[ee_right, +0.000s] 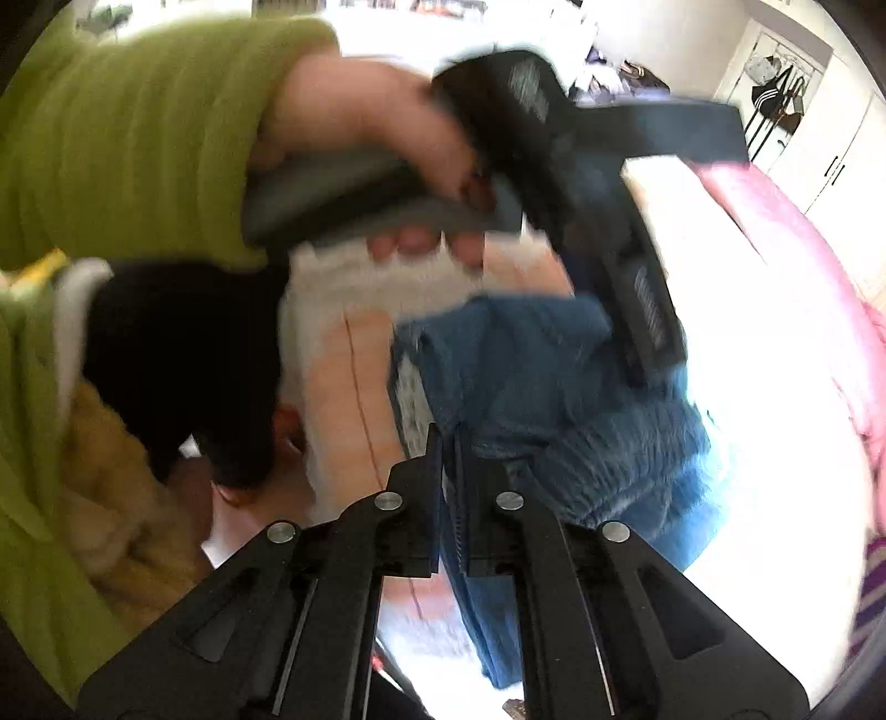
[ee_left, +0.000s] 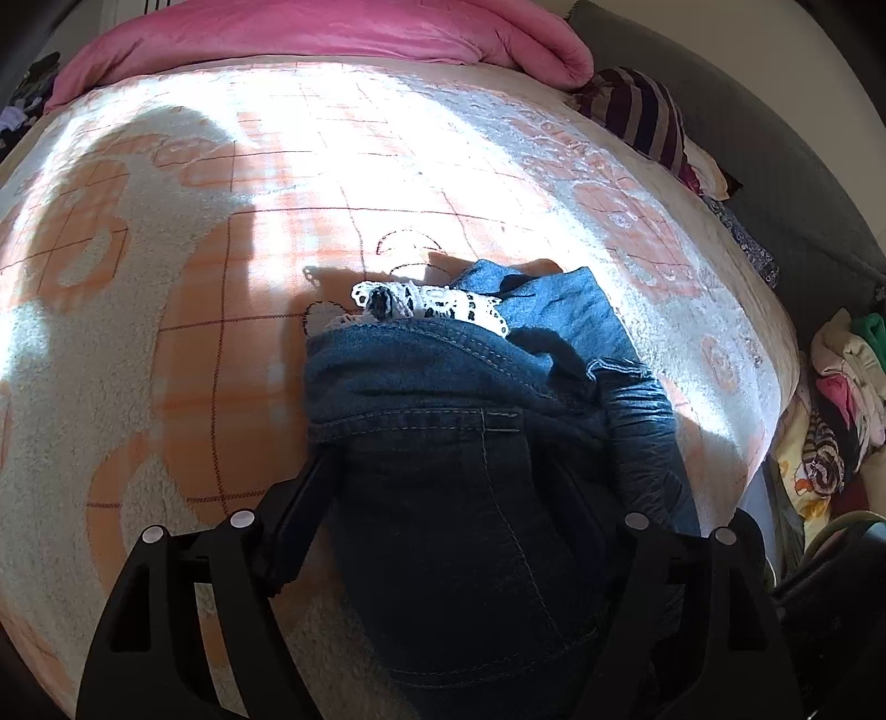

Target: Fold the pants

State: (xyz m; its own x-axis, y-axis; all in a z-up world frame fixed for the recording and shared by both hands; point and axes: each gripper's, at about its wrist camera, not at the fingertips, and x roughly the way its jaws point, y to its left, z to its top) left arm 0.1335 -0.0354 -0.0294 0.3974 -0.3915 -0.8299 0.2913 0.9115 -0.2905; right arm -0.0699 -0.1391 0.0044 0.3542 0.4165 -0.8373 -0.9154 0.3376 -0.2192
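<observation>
Dark blue denim pants (ee_left: pixel 470 443) with a white lace trim (ee_left: pixel 437 304) lie bunched on the bed. My left gripper (ee_left: pixel 459 471) is open, its jaws spread wide on either side of the waistband; the right finger is mostly hidden behind the cloth. In the right wrist view the pants (ee_right: pixel 581 421) are blurred. My right gripper (ee_right: pixel 449 437) is shut on a fold of the denim. The left gripper (ee_right: pixel 598 221), held by a hand in a green sleeve, reaches over the pants from above.
The bed has an orange and white blanket (ee_left: pixel 221 277). A pink quilt (ee_left: pixel 332 33) lies at the far end. Striped cloth (ee_left: pixel 642 111) and piled clothes (ee_left: pixel 841 387) sit at the right edge. White wardrobes (ee_right: pixel 819 127) stand beyond the bed.
</observation>
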